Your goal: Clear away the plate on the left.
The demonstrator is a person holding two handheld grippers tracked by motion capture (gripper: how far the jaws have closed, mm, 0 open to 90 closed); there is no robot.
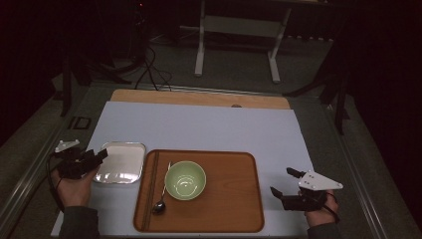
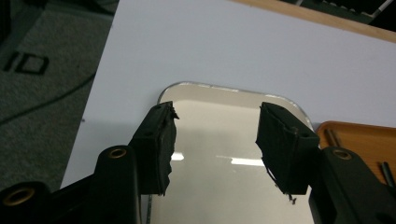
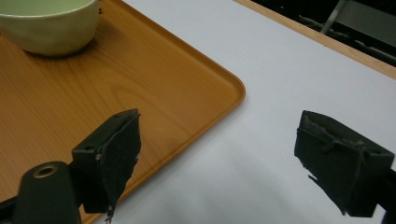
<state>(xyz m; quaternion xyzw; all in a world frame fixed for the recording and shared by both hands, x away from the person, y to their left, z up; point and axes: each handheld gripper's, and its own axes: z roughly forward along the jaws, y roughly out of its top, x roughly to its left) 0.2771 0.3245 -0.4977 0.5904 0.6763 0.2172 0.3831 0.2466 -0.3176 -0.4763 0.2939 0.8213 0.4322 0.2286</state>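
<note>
— Dim room around you, with a pale sheet over the bench (image 1: 199, 127) and dark floor beyond it. What are your left tongs (image 2: 215, 140) over?

— Your left tongs hover over the metal tray (image 1: 120, 162) — a shallow, mirror-bright rectangle with rounded corners and a thin raised rim, lying flat on the pale sheet just left of the wooden tray (image 1: 219, 209). In the left gripper view, your jaws stand partly apart above its near end, with nothing between the pads.

— And your right tongs (image 1: 288, 183)?

— Spread wide and empty, held over the pale sheet just off the wooden tray's right edge.

— What sits on that wooden tray?

— You have a pale green bowl (image 1: 185, 179) near its middle, a spoon (image 1: 161, 201) lying just left of it, and dark chopsticks (image 1: 152, 184) along the left edge.
</note>
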